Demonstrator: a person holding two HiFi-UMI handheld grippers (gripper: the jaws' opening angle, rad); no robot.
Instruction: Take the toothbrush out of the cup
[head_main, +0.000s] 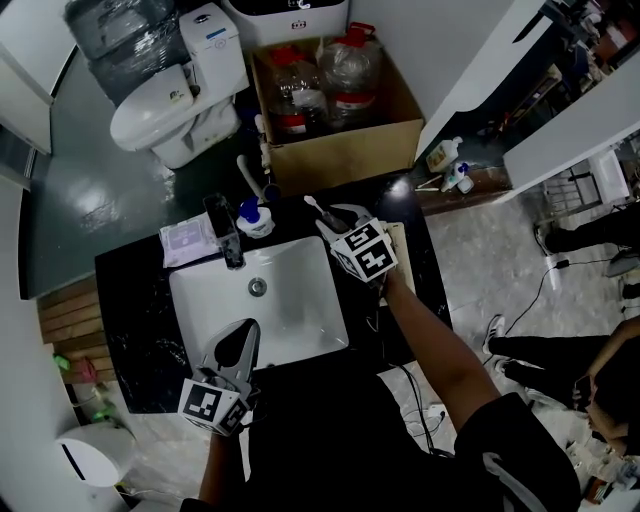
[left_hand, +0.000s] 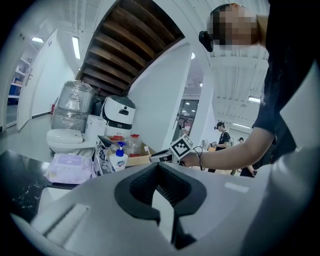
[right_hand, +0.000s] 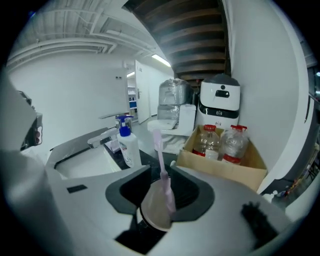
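**Cup in hand, toothbrush not yet out**

From what I can see, the task is at its opening stage. The white sink sits in the middle of the black counter, and I work around it. A cardboard box of bottles stands on the floor at 12 o'clock behind the counter.

My right gripper is at about 2 o'clock from the basin, above the counter's far right corner. Its own view shows the jaws clamped on the cup, one pad on each side of it.

My left gripper is at 7 o'clock, over the near rim of the sink. Its jaws are drawn together at the tips with nothing between them. It is well apart from the cup.

The toothbrush is still inside the cup. Its pale pink handle leans against the rim and rises toward 12 o'clock in the right gripper view, head uppermost. Nothing touches it but the cup.

So the cup is secured, and the extraction itself is all still to do. I judge I must bring the left gripper across, spread its jaws, pinch the handle above the rim, and draw it up clear.
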